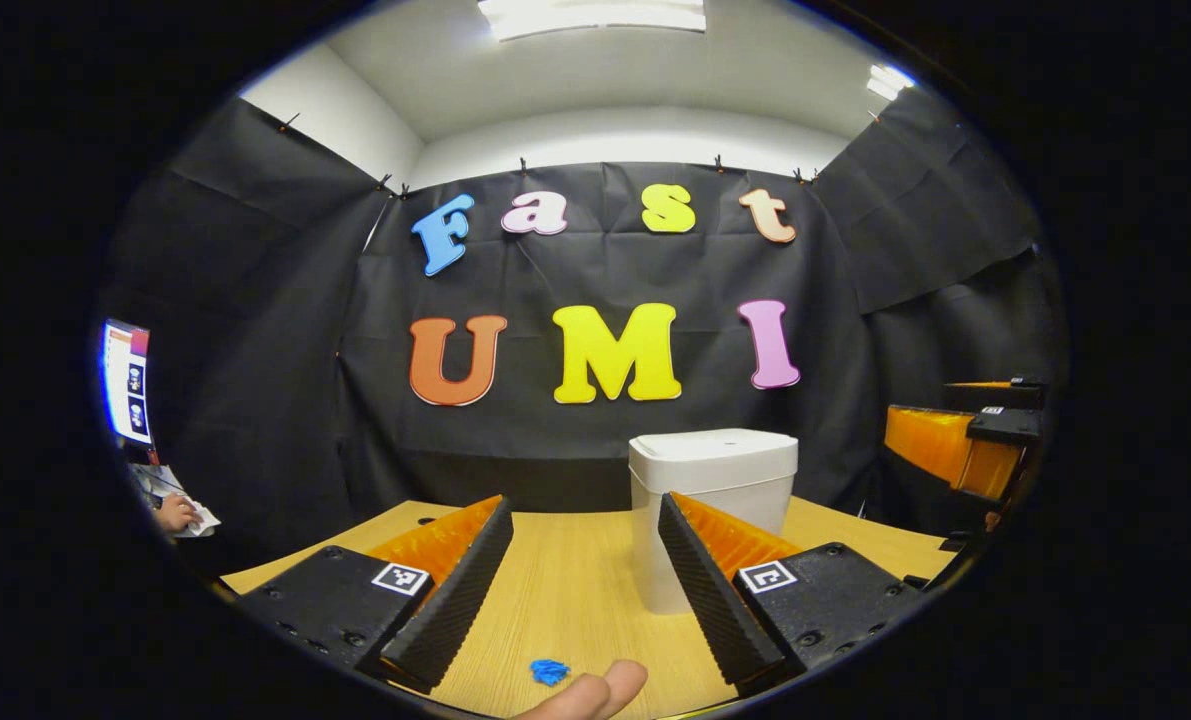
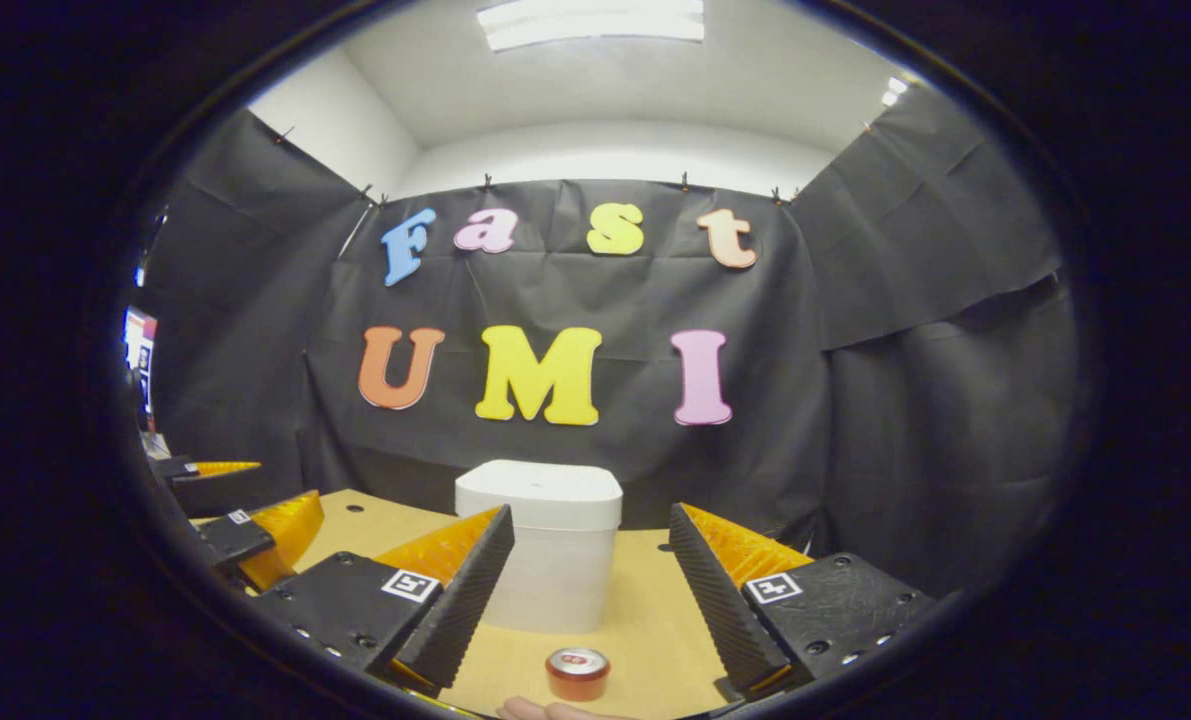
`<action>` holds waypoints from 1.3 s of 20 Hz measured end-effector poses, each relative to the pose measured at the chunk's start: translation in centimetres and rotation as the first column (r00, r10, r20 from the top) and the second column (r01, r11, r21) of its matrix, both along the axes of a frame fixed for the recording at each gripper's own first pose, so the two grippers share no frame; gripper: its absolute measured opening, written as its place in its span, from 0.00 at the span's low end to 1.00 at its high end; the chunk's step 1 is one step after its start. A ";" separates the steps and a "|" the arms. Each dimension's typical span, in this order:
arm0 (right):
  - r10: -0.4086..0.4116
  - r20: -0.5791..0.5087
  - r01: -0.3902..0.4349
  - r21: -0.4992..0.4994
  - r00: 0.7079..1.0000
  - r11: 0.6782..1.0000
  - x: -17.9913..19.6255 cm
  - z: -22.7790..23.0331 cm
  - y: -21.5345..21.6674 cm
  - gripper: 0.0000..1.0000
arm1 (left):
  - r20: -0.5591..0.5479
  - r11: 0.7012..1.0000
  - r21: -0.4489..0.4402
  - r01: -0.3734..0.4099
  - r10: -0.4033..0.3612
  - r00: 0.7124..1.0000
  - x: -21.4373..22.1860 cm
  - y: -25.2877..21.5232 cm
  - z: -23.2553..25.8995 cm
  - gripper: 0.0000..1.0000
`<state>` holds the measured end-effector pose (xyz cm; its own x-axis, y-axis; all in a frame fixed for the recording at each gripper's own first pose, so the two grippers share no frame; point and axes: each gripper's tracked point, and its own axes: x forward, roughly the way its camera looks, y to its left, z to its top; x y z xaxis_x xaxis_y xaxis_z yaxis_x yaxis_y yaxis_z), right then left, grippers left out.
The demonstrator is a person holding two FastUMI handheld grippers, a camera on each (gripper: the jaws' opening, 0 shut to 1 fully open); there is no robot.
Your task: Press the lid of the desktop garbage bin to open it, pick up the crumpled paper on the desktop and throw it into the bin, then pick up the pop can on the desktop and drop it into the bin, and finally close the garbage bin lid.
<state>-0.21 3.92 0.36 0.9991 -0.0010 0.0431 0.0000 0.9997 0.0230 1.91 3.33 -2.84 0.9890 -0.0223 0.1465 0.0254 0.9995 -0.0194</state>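
The white desktop bin [image 1: 712, 480] stands on the wooden table [image 1: 565, 590] with its lid down; it also stands ahead in the right gripper view [image 2: 540, 540]. A small blue crumpled paper [image 1: 549, 671] lies on the table close below my left gripper [image 1: 583, 510], which is open and holds nothing. A pop can [image 2: 577, 673] stands upright in front of the bin, just below my right gripper [image 2: 590, 515], open and holding nothing. Each gripper hovers short of the bin. The left gripper [image 2: 255, 530] appears at the left of the right gripper view, and the right gripper [image 1: 965, 445] at the right of the left gripper view.
A person's fingertip [image 1: 595, 692] rests on the table by the paper, and another fingertip [image 2: 545, 710] lies near the can. A lit monitor [image 1: 125, 380] and a hand [image 1: 173, 513] are at the far left. Black cloth walls stand close behind the bin.
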 end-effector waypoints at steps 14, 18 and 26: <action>0.021 -0.063 -0.020 0.020 0.998 1.000 7.2 0.0 0.5 0.95 | -0.081 0.998 -0.042 0.046 -0.049 0.995 2.7 -1.6 0.0 0.96; 0.039 -0.080 -0.036 0.036 0.996 0.999 11.1 0.8 1.0 0.94 | -0.120 0.997 -0.065 0.051 -0.059 0.991 4.1 -1.8 -0.6 0.96; 0.097 -0.177 -0.075 0.131 0.979 0.989 19.2 0.4 2.2 0.15 | -0.168 0.999 -0.035 0.014 -0.020 0.986 6.0 -0.7 -1.3 0.96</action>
<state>18.95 6.13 0.73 0.9866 0.0914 -0.1353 -0.0703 0.9857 0.1531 7.90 2.66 -4.12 0.9991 -0.0370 -0.0206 0.0357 0.9976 -0.0588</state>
